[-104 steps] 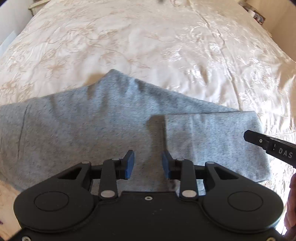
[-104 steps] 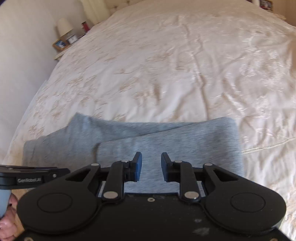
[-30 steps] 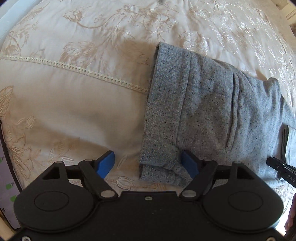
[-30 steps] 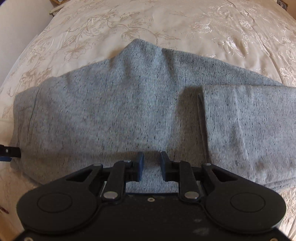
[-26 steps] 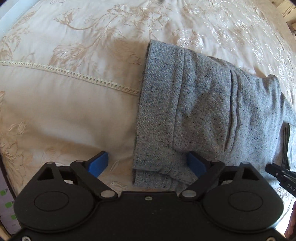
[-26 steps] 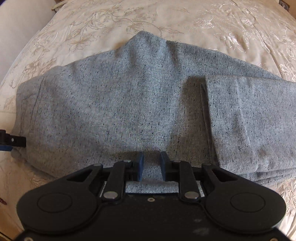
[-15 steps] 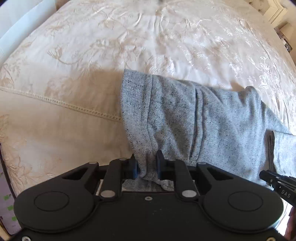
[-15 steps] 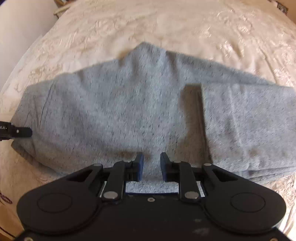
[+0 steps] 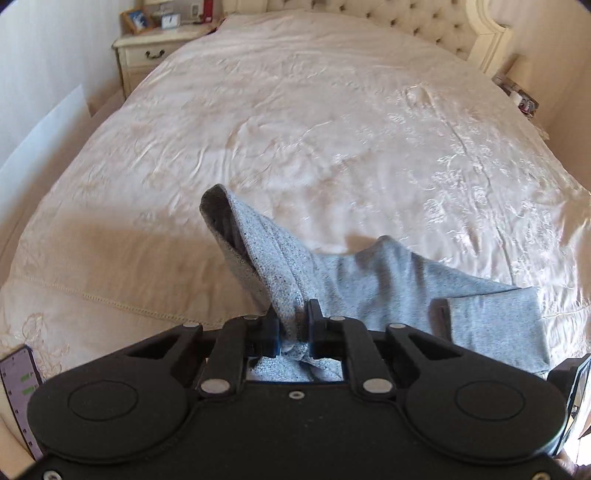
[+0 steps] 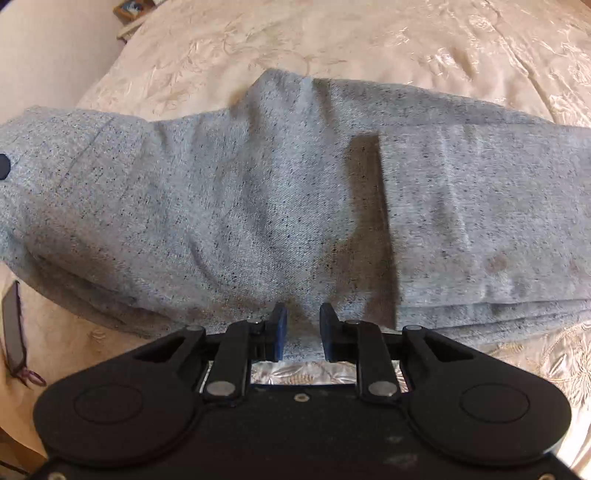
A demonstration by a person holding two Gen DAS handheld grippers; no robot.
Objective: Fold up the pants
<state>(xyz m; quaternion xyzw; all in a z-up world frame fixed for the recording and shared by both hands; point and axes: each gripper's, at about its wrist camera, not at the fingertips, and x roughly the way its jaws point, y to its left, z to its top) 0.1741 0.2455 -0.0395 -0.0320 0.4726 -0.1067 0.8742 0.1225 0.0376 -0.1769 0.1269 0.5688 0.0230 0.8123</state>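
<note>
Grey speckled pants (image 10: pixel 258 192) lie partly folded on the cream bedspread (image 9: pixel 332 129), with the leg end folded over on the right. My left gripper (image 9: pixel 293 325) is shut on the waistband end of the pants (image 9: pixel 273 269) and holds it lifted off the bed, so the cloth hangs in a drape. My right gripper (image 10: pixel 303 328) hovers low over the near edge of the pants at their middle, its jaws a narrow gap apart with nothing between them. The left gripper's tip shows in the right wrist view (image 10: pixel 3 166) at the far left.
A nightstand (image 9: pixel 147 55) with a photo frame and clock stands at the back left of the bed. A tufted headboard (image 9: pixel 424 22) is at the far end. A phone-like flat object (image 10: pixel 13 325) lies at the bed's near left edge.
My left gripper went from wide open around the waistband to shut on it, then lifted that end up off the bed. My right gripper dropped closer to the pants.
</note>
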